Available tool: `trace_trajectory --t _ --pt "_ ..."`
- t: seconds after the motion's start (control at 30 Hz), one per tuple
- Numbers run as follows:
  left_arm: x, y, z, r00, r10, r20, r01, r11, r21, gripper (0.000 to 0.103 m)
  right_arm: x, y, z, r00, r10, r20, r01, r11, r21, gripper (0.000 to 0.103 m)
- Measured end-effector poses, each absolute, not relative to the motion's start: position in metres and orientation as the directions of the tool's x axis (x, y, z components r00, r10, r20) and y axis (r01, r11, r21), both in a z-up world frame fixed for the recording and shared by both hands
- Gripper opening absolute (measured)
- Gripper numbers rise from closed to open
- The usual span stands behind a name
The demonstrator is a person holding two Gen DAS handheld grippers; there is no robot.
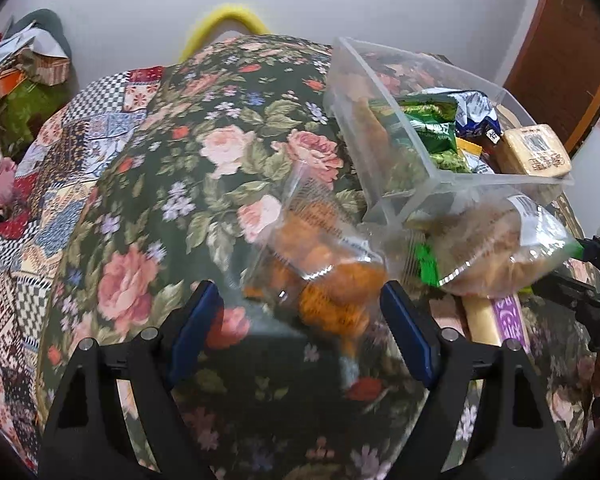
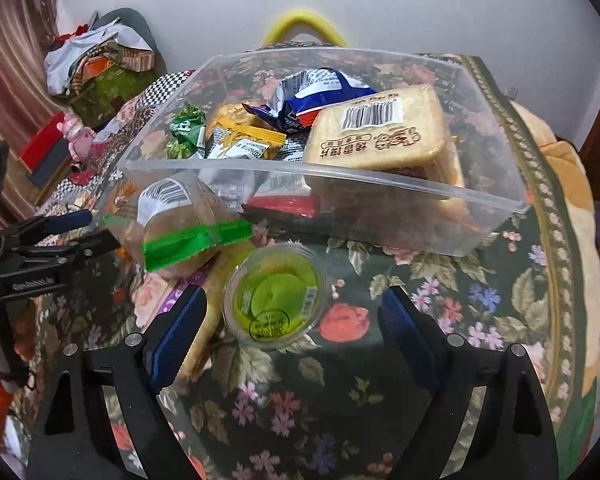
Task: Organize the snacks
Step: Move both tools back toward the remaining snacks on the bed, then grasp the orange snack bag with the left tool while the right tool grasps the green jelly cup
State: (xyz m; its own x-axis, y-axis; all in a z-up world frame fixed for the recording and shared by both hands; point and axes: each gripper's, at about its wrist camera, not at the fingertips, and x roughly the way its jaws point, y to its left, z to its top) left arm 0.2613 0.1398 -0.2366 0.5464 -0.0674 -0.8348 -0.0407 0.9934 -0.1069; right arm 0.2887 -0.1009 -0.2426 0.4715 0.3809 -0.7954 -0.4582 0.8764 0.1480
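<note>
the clear plastic bin [image 2: 380,196] across the middle of the right view already holds a blue wrapper, green and yellow packets and a tan cake block [image 2: 376,128]. left out on the floral counter [image 2: 460,300]: a clear bag of orange snacks [image 1: 320,268] between the left gripper [image 1: 300,312] jaws, released; a green jelly cup [image 2: 276,296] between the right gripper [image 2: 294,312] jaws, also released; and a green-taped clear bag [image 2: 180,220]. roughly half done, i'd judge.

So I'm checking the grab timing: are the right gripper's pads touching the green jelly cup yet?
Apart. In the right wrist view the right gripper stands open, with tablecloth showing between the green jelly cup and each pad.
</note>
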Motion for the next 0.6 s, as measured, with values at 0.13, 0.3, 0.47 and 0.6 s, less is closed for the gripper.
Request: trace_trajectory --t 0.13,0.3,0.47,0.6 --pt "0.272 0.137 -0.246 0.543 -0.087 -0.835 -0.024 0.993 -0.119 0.084 0.290 -0.097 -0.247 0.458 0.392 -0.798 -0.457 0.874 0.167 0.084" --pt "0.275 0.137 -0.251 0.560 -0.092 -0.824 -0.021 0.992 -0.125 0.084 0.292 -0.098 -0.253 0.423 0.421 -0.802 -0.456 0.864 0.213 0.064" --pt "0.275 0.138 -0.250 0.579 -0.111 -0.808 -0.013 0.989 -0.145 0.070 0.287 -0.097 -0.250 0.435 0.417 -0.798 -0.471 0.861 0.193 0.055" --pt "0.269 0.135 -0.248 0.587 -0.094 -0.804 -0.011 0.992 -0.124 0.058 0.283 -0.100 -0.249 0.445 0.409 -0.796 -0.465 0.866 0.185 0.055"
